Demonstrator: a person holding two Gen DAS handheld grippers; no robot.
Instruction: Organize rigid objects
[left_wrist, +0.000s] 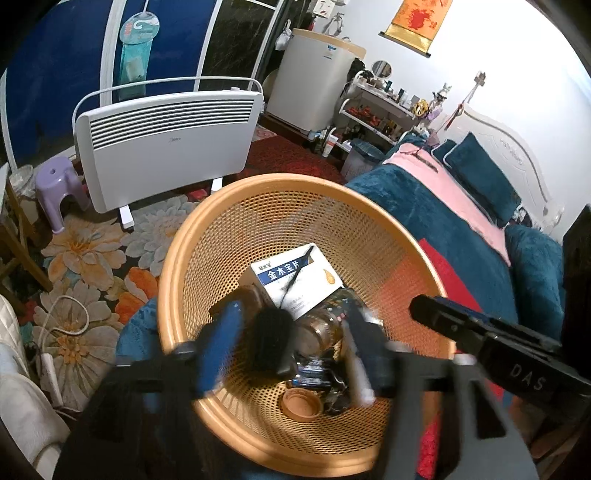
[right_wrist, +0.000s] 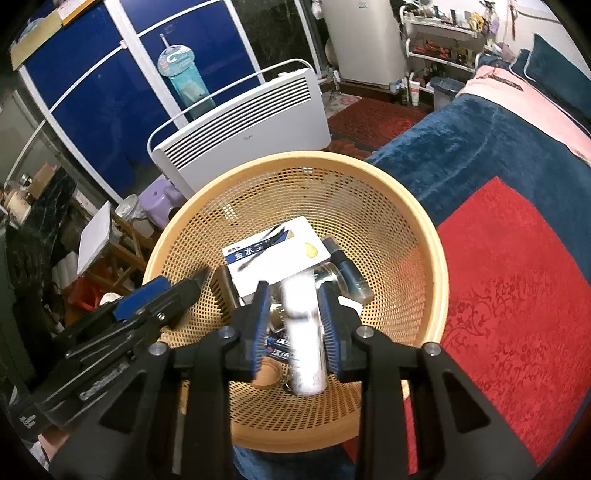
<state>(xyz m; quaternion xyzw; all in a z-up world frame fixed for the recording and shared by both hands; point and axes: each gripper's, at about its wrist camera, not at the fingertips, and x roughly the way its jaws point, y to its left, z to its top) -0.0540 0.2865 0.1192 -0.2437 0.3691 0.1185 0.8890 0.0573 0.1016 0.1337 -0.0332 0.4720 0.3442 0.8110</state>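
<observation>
Right wrist view, centre of frame: the right gripper (right_wrist: 293, 325) has its blue pads apart around a blurred white cylindrical bottle (right_wrist: 303, 343) that appears loose between them, above the round orange perforated plastic basket (right_wrist: 369, 173). Left wrist view, lower centre: the left gripper (left_wrist: 291, 347) stands wide apart over a black box-shaped object (left_wrist: 271, 341) — no pad seen pressing on it. Already lying in the basket are a white-and-blue cardboard box (right_wrist: 273, 254), a clear glass jar (left_wrist: 317, 328) and an orange lid (left_wrist: 300, 405), so the sorting looks well advanced — what remains outside cannot be seen.

Black object (left_wrist: 271, 341) falling into basket (left_wrist: 184, 243)
</observation>
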